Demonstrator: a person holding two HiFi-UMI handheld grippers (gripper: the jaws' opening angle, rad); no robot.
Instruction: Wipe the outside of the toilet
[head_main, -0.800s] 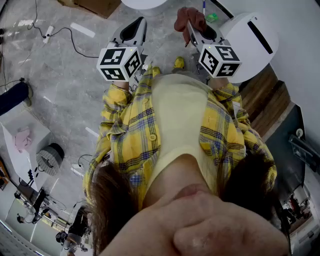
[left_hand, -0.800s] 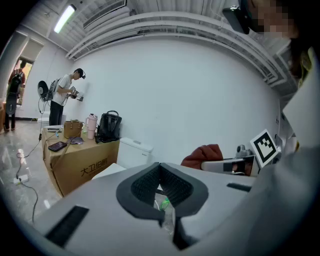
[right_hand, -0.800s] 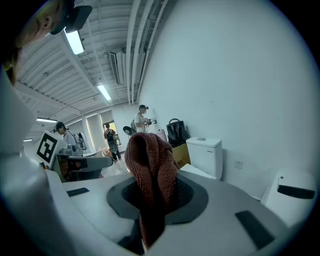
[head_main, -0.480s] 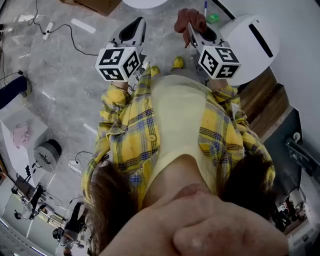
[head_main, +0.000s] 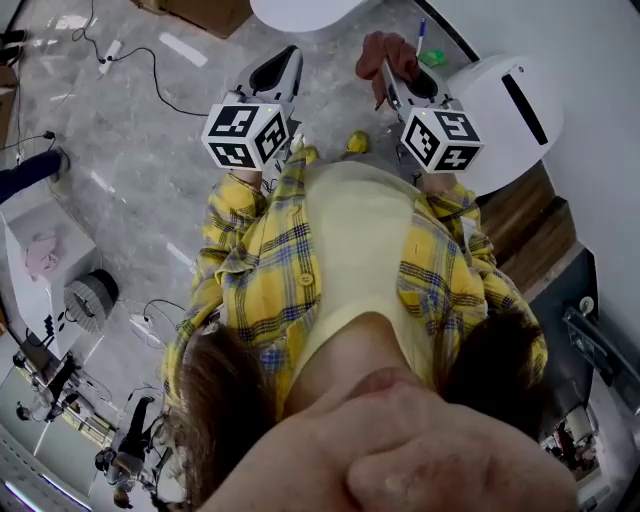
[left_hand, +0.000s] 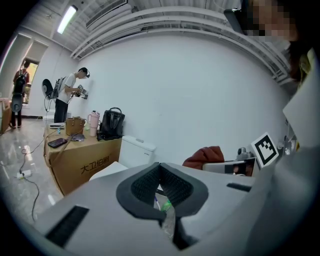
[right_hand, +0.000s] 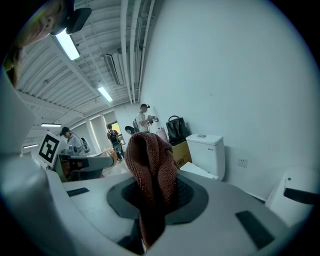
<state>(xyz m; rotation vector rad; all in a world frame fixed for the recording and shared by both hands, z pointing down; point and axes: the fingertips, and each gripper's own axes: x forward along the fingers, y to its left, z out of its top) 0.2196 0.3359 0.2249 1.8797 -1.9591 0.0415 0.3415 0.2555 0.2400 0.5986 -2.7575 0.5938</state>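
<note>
A white toilet (right_hand: 207, 150) with its tank against the white wall stands ahead; the left gripper view shows the toilet (left_hand: 134, 150) beside a cardboard box, and the head view catches only a white curve of the toilet (head_main: 300, 12) at the top edge. My right gripper (head_main: 388, 68) is shut on a reddish-brown cloth (head_main: 385, 48), which stands up bunched between the jaws of the right gripper (right_hand: 150, 187) as a tall fold of cloth (right_hand: 150, 155). My left gripper (head_main: 288, 56) is held level beside it, jaws together and nothing in them; the tips of the left gripper (left_hand: 160, 167) meet.
A white rounded unit with a dark slot (head_main: 515, 95) sits at the right on a wooden platform (head_main: 530, 215). A cardboard box (left_hand: 82, 160) carries bags and a cup. Cables (head_main: 150, 80) cross the grey floor. People stand in the background (left_hand: 67, 95).
The head view has shifted, so more of the white toilet shows at the top. Both grippers sit slightly lower in the frame; the cloth stays in the right jaws.
</note>
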